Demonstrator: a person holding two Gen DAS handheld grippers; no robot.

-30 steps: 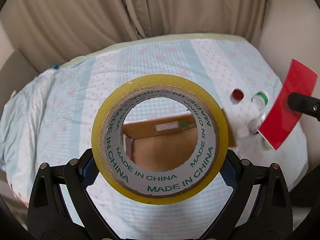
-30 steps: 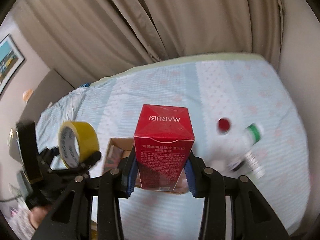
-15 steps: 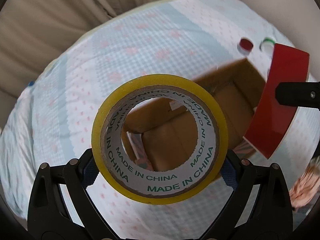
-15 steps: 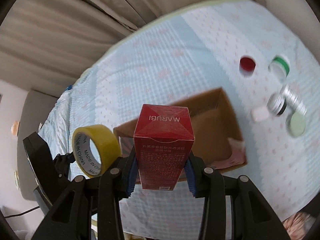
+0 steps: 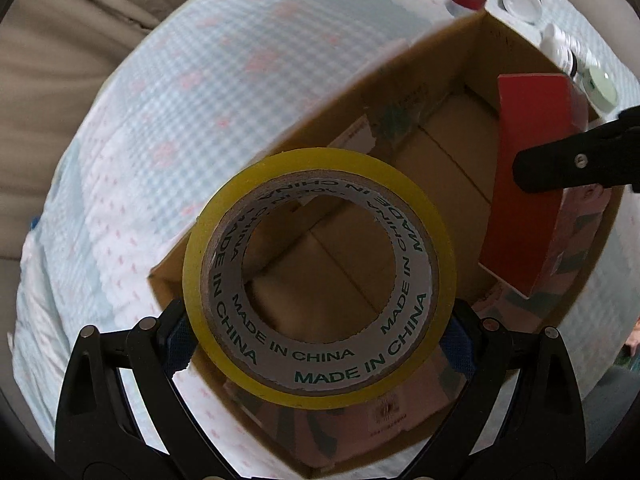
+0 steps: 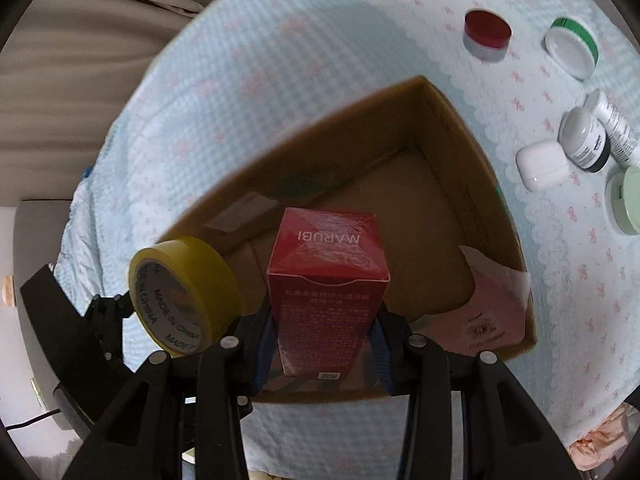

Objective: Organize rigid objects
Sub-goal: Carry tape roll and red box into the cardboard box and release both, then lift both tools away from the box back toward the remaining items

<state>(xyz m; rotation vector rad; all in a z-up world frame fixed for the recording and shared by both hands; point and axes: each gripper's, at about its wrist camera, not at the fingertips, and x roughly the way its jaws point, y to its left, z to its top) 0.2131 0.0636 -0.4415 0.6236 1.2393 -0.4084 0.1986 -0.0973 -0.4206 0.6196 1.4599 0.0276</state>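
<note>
Two items are in transit and neither is down yet: the tape roll (image 5: 318, 276) sits pinched between the fingers of the left gripper (image 5: 318, 344), and the red carton (image 6: 326, 292) is clamped between the fingers of the right gripper (image 6: 324, 344). Both hang above the open cardboard box (image 6: 472, 168), the tape over its left half and the carton over its right, seen from the left wrist at about three o'clock from the tape. The roll faces its camera hole-on, so the box floor shows through the core.

Inside the box the brown floor looks mostly bare; some pink printed packaging (image 6: 492, 312) lies against the near wall, at roughly four o'clock from the carton. So I judge the sorting barely begun.

Left outside on the bedspread (image 6: 320, 40), well apart from the grippers at one to three o'clock of the box, are a red-lidded jar (image 6: 488, 34), a green-rimmed jar (image 6: 572, 46), a small grey bottle (image 6: 584, 140), a white tube (image 6: 616, 128) beside it, a white earbud case (image 6: 542, 164) and a pale green lid (image 6: 628, 200). By my count those six remain to be collected once these two are lowered and released.
</note>
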